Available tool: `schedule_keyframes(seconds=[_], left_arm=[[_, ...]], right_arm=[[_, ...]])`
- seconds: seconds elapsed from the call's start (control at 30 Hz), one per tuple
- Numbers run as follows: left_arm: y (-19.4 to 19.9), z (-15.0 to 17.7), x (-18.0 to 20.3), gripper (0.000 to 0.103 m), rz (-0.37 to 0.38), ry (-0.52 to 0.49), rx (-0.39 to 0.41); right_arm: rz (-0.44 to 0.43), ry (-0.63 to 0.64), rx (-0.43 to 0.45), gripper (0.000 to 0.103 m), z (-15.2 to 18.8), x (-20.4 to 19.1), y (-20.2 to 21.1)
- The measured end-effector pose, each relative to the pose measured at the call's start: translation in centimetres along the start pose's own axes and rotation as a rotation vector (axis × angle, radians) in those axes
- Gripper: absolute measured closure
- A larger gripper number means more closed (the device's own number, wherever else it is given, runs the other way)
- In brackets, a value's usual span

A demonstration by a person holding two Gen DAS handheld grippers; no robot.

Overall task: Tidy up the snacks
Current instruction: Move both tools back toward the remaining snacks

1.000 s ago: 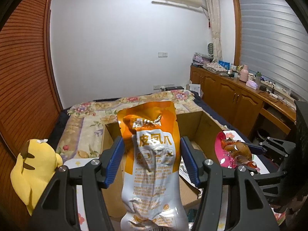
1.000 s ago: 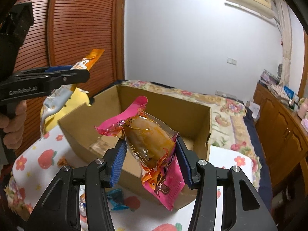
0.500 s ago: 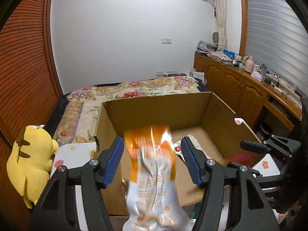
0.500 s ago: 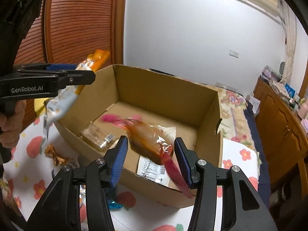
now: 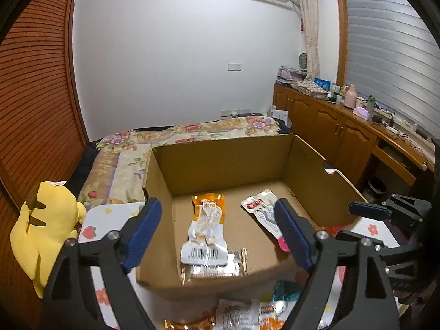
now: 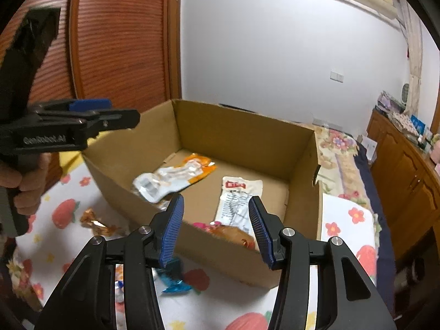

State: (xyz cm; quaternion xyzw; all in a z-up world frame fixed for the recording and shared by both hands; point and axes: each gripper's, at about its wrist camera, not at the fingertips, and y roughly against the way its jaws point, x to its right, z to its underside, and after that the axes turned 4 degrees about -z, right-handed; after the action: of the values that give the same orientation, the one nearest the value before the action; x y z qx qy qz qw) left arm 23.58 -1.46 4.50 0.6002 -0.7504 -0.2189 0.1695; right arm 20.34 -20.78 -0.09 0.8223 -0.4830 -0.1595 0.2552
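Orange-and-silver snack pouch (image 5: 205, 231) flat in cardboard box (image 5: 220, 159), barcode up

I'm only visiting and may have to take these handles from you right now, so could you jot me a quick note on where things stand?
Left claw: open, empty, over the cardboard box.
Right claw: open, empty, at the box's near wall.
In the box: orange-and-white snack pouch, white packet with red label, pink-wrapped snack by the near wall, and a clear-wrapped snack under the pouch.
Done: those snacks are boxed.
Left: the loose ones on the strawberry-print tablecloth, including a gold-wrapped candy and a blue-wrapped candy.
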Motion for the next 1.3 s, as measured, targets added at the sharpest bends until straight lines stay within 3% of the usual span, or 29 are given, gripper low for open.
schedule_keyframes(seconds=[0.13, 0.33, 0.77, 1.3], left_arm=[[1.7, 1.9, 0.2, 0.004, 0.006, -0.019, 0.023], [2.6, 5.5, 0.5, 0.003, 0.005, -0.039, 0.005], [2.3, 11.8, 0.6, 0.003, 0.024, -0.009, -0.076], [1.1, 15.3, 0.8, 0.003, 0.038, -0.018, -0.199]], right_arm=[[-0.025, -0.031, 0.032, 0.051, 1.2, -0.7, 2.1], [-0.064, -0.076, 0.039, 0.038, 3.9, -1.9, 4.0], [-0.088, -0.112, -0.078, 0.038, 10.4, -3.9, 3.5], [-0.119, -0.16, -0.163, 0.038, 14.4, -5.5, 1.9]])
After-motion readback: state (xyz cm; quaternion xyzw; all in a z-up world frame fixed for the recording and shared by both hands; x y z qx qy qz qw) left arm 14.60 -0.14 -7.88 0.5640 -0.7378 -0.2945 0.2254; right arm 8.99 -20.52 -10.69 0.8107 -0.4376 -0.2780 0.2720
